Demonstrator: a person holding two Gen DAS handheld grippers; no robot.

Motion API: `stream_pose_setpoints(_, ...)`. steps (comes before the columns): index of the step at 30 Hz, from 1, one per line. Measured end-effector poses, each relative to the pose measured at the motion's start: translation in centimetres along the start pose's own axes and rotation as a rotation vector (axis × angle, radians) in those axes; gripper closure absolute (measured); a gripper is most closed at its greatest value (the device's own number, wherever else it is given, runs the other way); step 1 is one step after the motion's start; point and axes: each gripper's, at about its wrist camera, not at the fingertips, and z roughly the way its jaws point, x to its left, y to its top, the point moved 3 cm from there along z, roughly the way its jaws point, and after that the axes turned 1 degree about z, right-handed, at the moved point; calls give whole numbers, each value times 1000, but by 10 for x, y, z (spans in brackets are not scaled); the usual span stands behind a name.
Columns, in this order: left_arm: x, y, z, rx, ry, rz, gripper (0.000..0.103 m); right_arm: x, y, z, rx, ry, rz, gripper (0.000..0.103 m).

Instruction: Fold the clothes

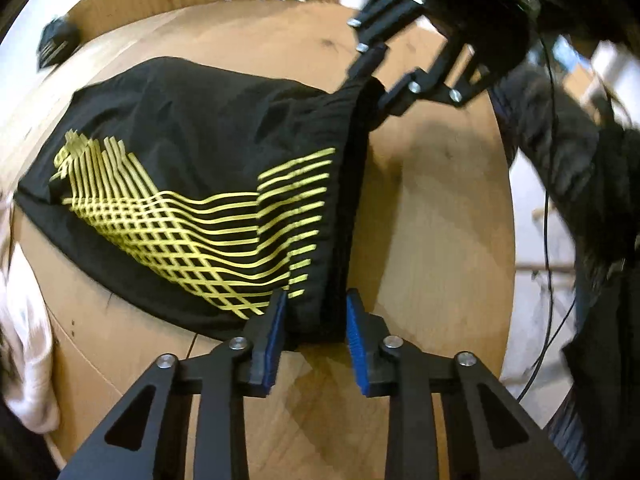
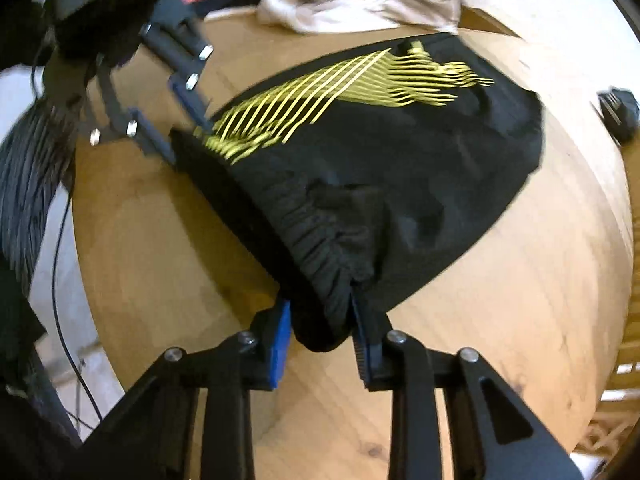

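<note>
Fingers (image 1: pixel 280 320) of left gripper (image 1: pixel 316 320) and right gripper (image 2: pixel 320 320) are being clenched on shorts' (image 1: pixel 192 140) waistband, above bench (image 1: pixel 432 240).

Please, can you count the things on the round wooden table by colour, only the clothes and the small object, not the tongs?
Black with yellow print: 1, the shorts, held at the waistband by the left tongs and the right tongs.
Black: 1, the small object near the table edge.
Beige: 1, the crumpled garment.
Total: 3
</note>
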Motion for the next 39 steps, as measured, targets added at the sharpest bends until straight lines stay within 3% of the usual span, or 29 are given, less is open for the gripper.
stream_pose_setpoints(4, -6, 4, -23, -85, -9, -69, 82, 1, 4, -27, -38, -5, 44, 79)
stream_pose_setpoints(13, -32, -12, -64, -187, -41, -127, 82, 18, -2, -75, -77, -4, 90, 79)
stream_pose_setpoints(20, -63, -19, -47, -107, 36, 25, 79, 32, -42, -37, 18, 1, 90, 79)
stream_pose_setpoints(23, -78, -10, -41, -96, 76, 120, 69, 28, -54, -32, 49, 8, 97, 79)
stream_pose_setpoints(28, -86, -3, -28, -41, 116, 253, 66, 21, -53, -28, 57, 37, 128, 79)
stream_pose_setpoints(36, -94, -2, 0, 56, 91, 347, 60, 19, -56, -32, 58, 64, 145, 79)
stream_pose_setpoints(39, -86, -1, 1, 65, 45, 322, 57, 18, -56, -29, 63, 72, 151, 79)
